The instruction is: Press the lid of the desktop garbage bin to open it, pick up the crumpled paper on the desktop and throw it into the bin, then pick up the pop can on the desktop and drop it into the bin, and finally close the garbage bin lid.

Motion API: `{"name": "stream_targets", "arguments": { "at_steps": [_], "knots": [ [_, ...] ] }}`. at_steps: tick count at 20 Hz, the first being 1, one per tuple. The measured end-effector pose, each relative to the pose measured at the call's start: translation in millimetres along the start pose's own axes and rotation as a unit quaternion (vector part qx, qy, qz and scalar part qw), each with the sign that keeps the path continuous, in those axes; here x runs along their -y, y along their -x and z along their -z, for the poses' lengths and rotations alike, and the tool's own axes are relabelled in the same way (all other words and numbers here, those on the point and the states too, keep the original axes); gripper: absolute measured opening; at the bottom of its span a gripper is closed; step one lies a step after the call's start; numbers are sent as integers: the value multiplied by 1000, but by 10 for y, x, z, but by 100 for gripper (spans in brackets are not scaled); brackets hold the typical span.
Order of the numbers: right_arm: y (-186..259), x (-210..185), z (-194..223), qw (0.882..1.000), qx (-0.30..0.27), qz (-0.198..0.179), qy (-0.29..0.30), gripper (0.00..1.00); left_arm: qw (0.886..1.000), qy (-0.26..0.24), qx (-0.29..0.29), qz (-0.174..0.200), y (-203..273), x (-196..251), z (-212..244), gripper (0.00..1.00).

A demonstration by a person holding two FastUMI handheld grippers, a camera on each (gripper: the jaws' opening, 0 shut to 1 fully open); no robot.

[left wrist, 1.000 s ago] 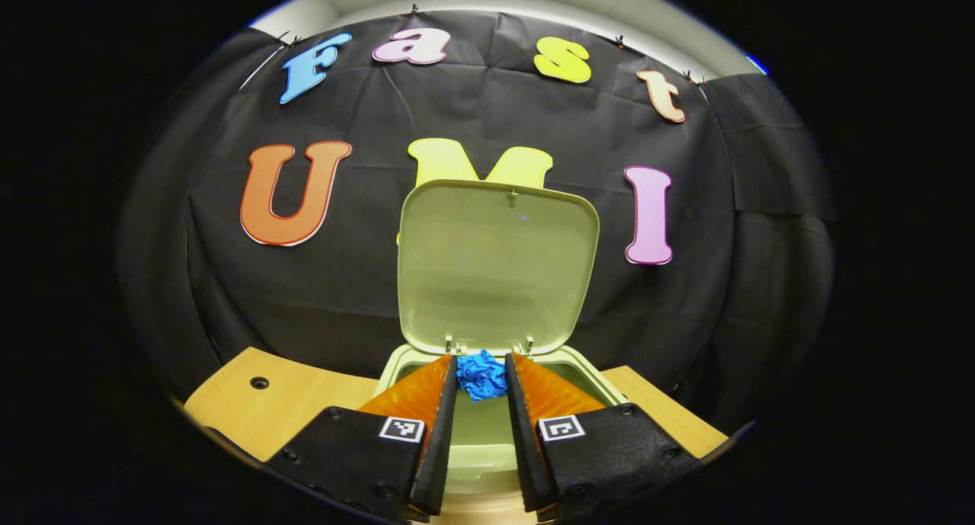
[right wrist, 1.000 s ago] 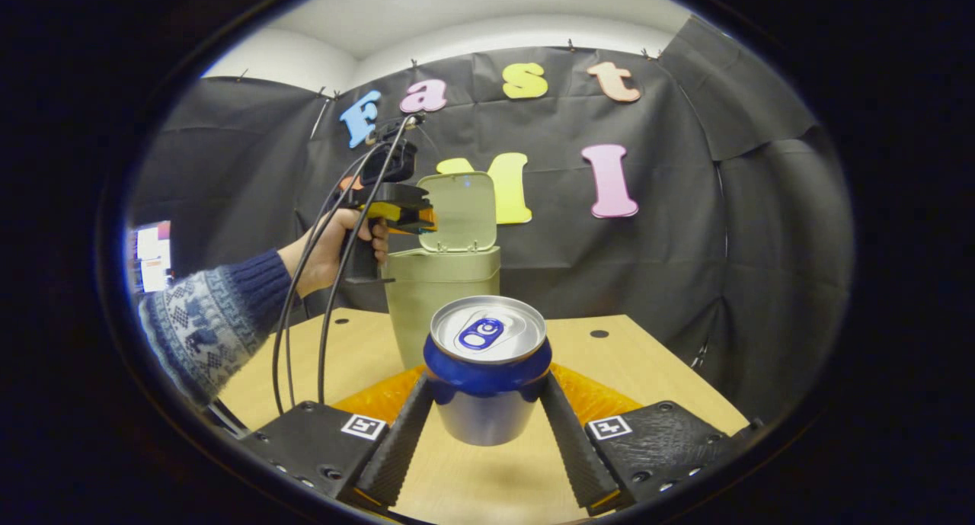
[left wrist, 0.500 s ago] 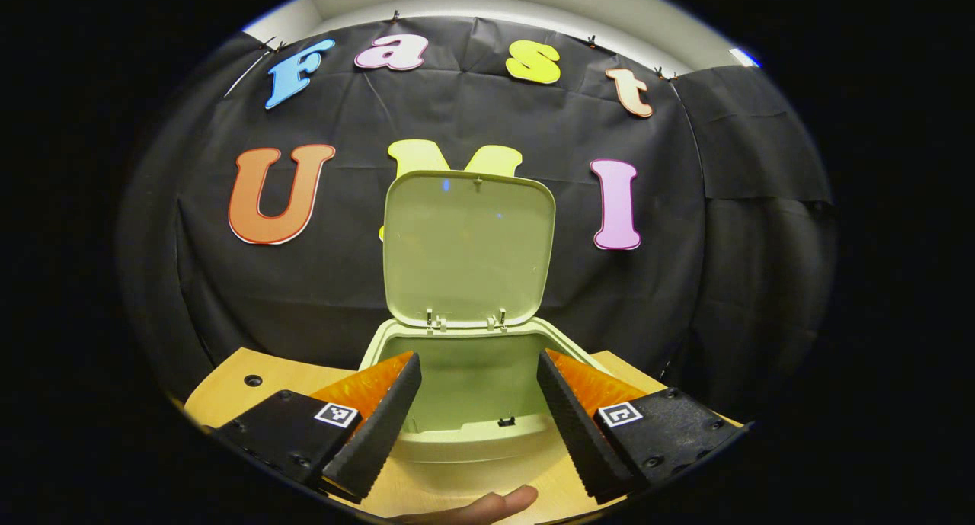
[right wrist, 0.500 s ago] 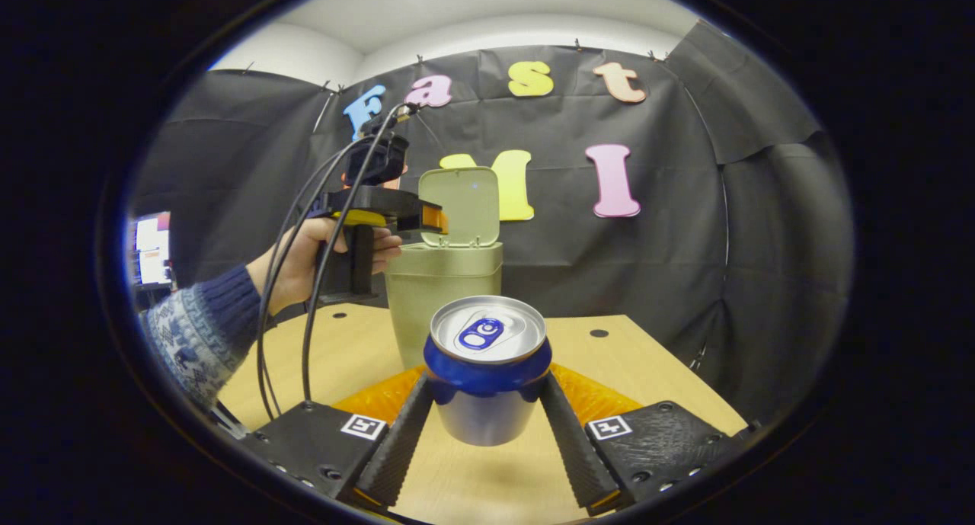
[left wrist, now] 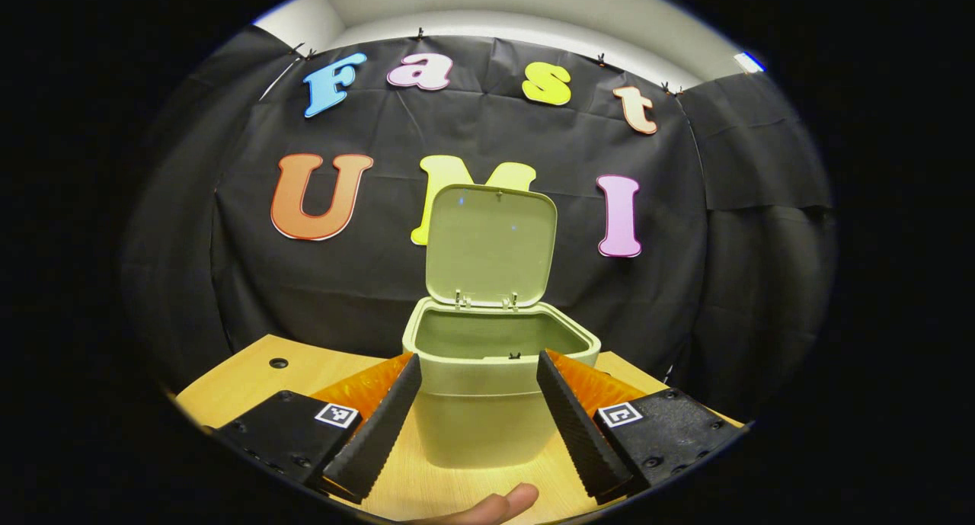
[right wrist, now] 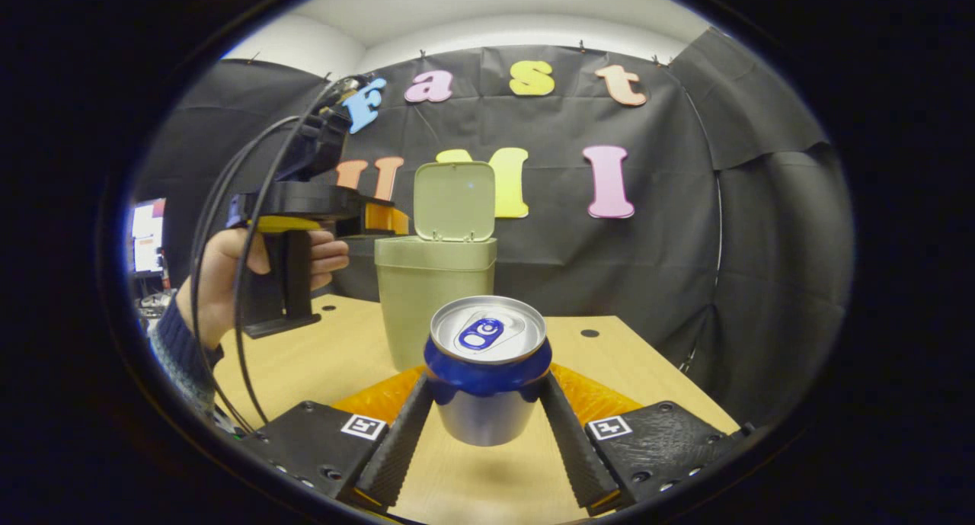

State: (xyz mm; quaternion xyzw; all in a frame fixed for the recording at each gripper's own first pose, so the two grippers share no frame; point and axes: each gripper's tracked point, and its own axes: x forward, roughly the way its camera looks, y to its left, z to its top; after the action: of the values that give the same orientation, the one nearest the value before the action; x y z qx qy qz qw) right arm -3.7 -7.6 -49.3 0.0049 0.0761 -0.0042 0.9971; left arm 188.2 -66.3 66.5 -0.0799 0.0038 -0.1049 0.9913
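Note:
The pale green garbage bin (left wrist: pixel 480 418) stands on the wooden desk with its lid (left wrist: pixel 491 247) raised upright at the back. My left gripper (left wrist: pixel 478 392) is open, held in front of the bin at about rim height, nothing between its fingers. In the right gripper view, my right gripper (right wrist: pixel 486 403) is shut on a blue pop can (right wrist: pixel 487 369), which hangs upright a little above the desk. Behind the can stands the same bin (right wrist: pixel 434 292) with its lid (right wrist: pixel 455 201) up. The left gripper (right wrist: pixel 305 212) and the hand holding it show to the bin's left. The bin's inside is hidden.
The wooden desk (right wrist: pixel 343 357) has small round holes (right wrist: pixel 589 333) in its top. The black cloth wall rises close behind the bin. A fingertip (left wrist: pixel 495 504) shows at the bottom of the left gripper view. A bright screen (right wrist: pixel 147 239) sits far left.
The left gripper opened and let go of the blue crumpled paper over the bin, then drew back from the bin. The right gripper has kept the can, lifted slightly.

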Motion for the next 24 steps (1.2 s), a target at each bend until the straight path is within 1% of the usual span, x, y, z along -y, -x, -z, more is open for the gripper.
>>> {"name": "stream_targets", "arguments": {
  "at_steps": [2,3,5,7,10,11,14,15,17,18,19,20,22,24],
  "knots": [
    [-34,-39,51,1000,-9,-4,1,81,999,-18,30,-13,211,-101,-96,98],
    [-36,-54,58,1000,-12,-7,-1,82,999,-27,34,-15,322,-127,-108,98],
    [-33,-75,69,1000,-14,-15,-11,81,999,-31,26,-18,510,-149,-19,98],
    [-24,-73,61,1000,-13,-14,-15,81,999,-32,16,-19,725,-176,56,98],
    [-30,-40,23,1000,-4,-2,-8,81,998,-27,17,-52,1014,-368,145,98],
    [-44,-57,48,1000,-5,-2,-8,81,998,-23,15,-57,1094,-411,193,98],
    [-36,-158,98,1000,-16,-9,-15,81,998,-11,14,-60,1289,-479,289,98],
    [-26,-198,89,1000,-16,-11,-14,81,998,-14,16,-61,1335,-507,299,98],
    [-5,-212,82,1000,-15,-4,-6,81,997,-25,23,-62,1425,-551,297,98],
    [-4,-241,60,1000,-15,-4,-3,82,998,-26,26,-59,1466,-545,311,100],
    [-3,-270,34,1000,-14,-2,-2,82,998,-24,25,-53,1499,-535,349,98],
    [2,-310,-20,1000,-12,-4,3,81,998,-20,24,-46,1521,-518,360,98],
    [0,-396,-150,1000,-3,-6,17,81,998,-18,25,-49,1578,-575,350,98],
    [-20,-429,-312,999,8,1,38,82,998,-18,27,-48,1620,-616,348,98]
  ]
}}
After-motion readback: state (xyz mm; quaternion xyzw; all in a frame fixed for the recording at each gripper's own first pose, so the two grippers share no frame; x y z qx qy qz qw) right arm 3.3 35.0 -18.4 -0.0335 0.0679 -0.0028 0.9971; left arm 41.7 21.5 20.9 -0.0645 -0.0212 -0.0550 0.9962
